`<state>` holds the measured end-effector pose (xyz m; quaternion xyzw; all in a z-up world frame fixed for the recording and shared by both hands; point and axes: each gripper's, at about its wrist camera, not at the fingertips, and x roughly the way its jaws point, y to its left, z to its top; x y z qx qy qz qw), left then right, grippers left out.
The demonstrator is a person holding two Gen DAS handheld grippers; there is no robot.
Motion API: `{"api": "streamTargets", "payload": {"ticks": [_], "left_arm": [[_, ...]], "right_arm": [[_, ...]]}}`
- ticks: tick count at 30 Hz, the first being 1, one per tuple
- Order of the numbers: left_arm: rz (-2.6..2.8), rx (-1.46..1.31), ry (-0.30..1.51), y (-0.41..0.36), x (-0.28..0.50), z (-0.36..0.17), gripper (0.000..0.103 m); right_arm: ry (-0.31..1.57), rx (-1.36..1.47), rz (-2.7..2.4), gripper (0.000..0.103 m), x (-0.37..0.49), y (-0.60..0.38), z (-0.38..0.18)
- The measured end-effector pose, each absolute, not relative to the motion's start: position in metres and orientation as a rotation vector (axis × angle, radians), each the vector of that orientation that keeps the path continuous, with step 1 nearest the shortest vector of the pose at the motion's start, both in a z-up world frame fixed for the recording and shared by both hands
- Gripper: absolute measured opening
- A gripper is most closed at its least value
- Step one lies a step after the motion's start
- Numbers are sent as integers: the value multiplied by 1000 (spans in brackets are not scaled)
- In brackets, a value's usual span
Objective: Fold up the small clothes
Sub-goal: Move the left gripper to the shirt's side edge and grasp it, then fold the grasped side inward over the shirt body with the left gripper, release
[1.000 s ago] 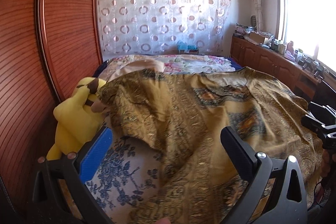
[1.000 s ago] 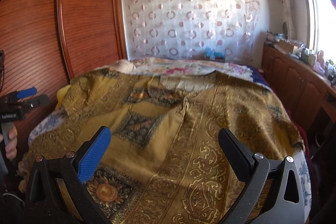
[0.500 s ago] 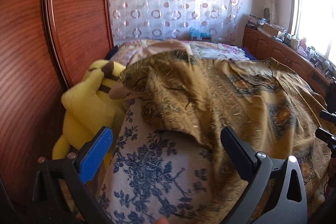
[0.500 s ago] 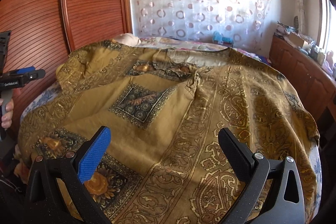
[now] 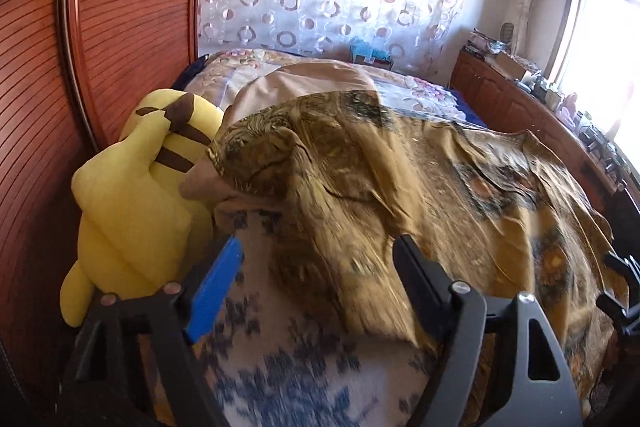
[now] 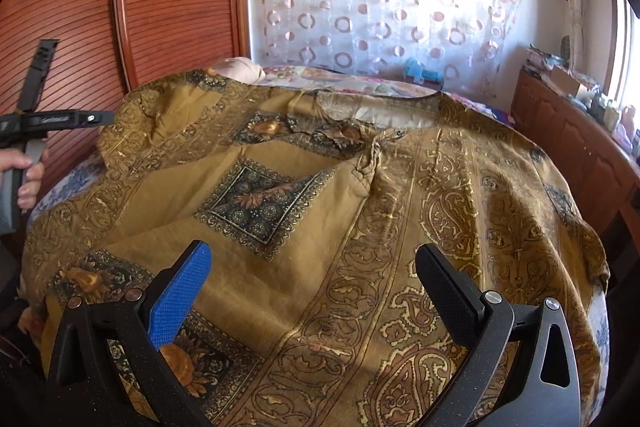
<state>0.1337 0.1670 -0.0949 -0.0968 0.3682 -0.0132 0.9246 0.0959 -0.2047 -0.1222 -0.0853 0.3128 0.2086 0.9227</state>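
A large mustard-gold garment with dark paisley and flower prints lies spread over the bed; it also shows in the left wrist view, with its left sleeve bunched near the pillow. My left gripper is open and empty, above the garment's left edge and the blue-flowered sheet. My right gripper is open and empty, low over the garment's near hem. The left gripper also shows in the right wrist view, held in a hand at the left.
A yellow plush toy leans against the red wooden wardrobe left of the bed. A tan pillow lies at the head. A wooden cabinet with clutter runs along the right wall. A patterned curtain hangs behind.
Both grippers moved forward and lower over the bed. The left view swung left toward the plush toy and the garment's sleeve edge. Both stayed open.
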Motion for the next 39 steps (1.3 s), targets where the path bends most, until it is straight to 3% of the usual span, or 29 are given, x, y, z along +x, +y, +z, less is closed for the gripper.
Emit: {"api": "streamTargets", "payload": {"ticks": [2,6,8,11,13,26,30,34,39], "left_arm": [[-28,-211,778,171,145,-99,56],[-58,-275,820,182,161,-110,40],[-66,-279,826,184,163,-111,19],[-81,-262,814,179,163,-102,5],[-76,-213,795,170,164,-92,3],[-285,12,747,51,166,-32,4],[-311,58,712,27,150,-26,18],[-318,62,694,31,135,-21,39],[-272,81,716,42,126,-35,49]], "right_arm": [[656,-154,428,103,98,-207,-124],[655,-153,422,103,97,-208,-125],[644,-161,417,103,95,-207,-124],[636,-163,417,103,94,-206,-124],[633,-156,417,103,94,-208,-124],[631,-142,415,103,95,-209,-124],[630,-142,417,103,95,-209,-124],[629,-143,417,103,95,-209,-125],[630,-142,417,103,95,-209,-125]]}}
